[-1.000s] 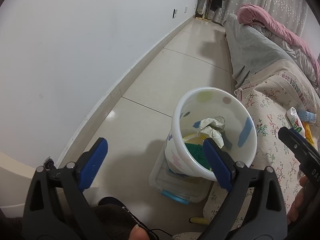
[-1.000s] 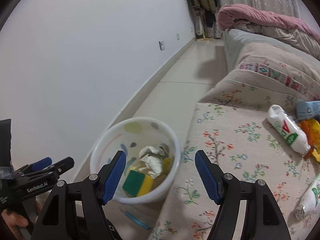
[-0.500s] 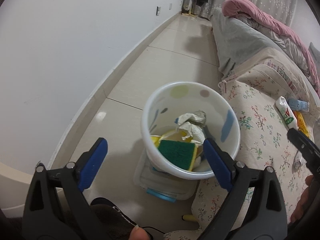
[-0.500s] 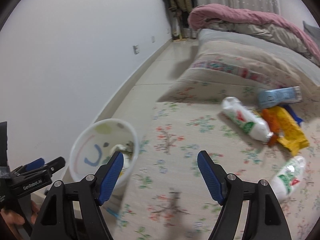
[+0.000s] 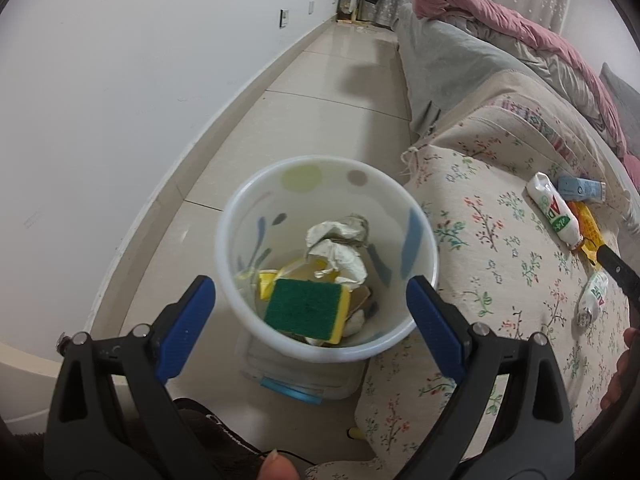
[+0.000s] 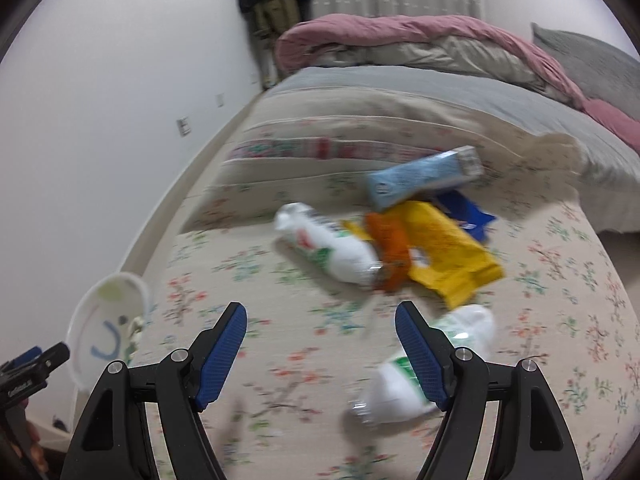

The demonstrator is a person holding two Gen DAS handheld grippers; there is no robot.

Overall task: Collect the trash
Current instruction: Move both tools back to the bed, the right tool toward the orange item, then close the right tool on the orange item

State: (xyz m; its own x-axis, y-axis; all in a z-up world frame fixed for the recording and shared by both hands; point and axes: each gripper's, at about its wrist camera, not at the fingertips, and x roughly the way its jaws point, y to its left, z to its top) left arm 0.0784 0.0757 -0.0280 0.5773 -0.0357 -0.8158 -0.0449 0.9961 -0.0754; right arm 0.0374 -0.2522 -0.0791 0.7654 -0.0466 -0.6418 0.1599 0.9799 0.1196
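A white bin (image 5: 248, 320) stands on the floor beside the bed, holding a green-and-yellow sponge (image 5: 306, 308) and crumpled paper (image 5: 340, 248). My left gripper (image 5: 308, 292) hovers open above the bin's mouth with nothing between its fingers. My right gripper (image 6: 320, 312) is open over the flowered bedspread (image 6: 280, 368), holding nothing. Ahead of it lie a white pouch (image 6: 332, 252), an orange wrapper (image 6: 390, 248), a yellow packet (image 6: 448, 256), a light blue box (image 6: 424, 180) and a dark blue wrapper (image 6: 464, 212). A second white pouch (image 6: 400, 384) lies just behind its right finger.
A clear plastic box with a blue lid (image 5: 296, 376) sits under the bin. The white wall (image 5: 120, 100) runs along the left, with tiled floor (image 5: 320, 80) between it and the bed. A pink quilt (image 6: 400, 36) is piled at the bed's far end.
My right gripper swung right, from over the bin to over the trash on the bed. My left gripper shifted until the bin sits centred between its fingers.
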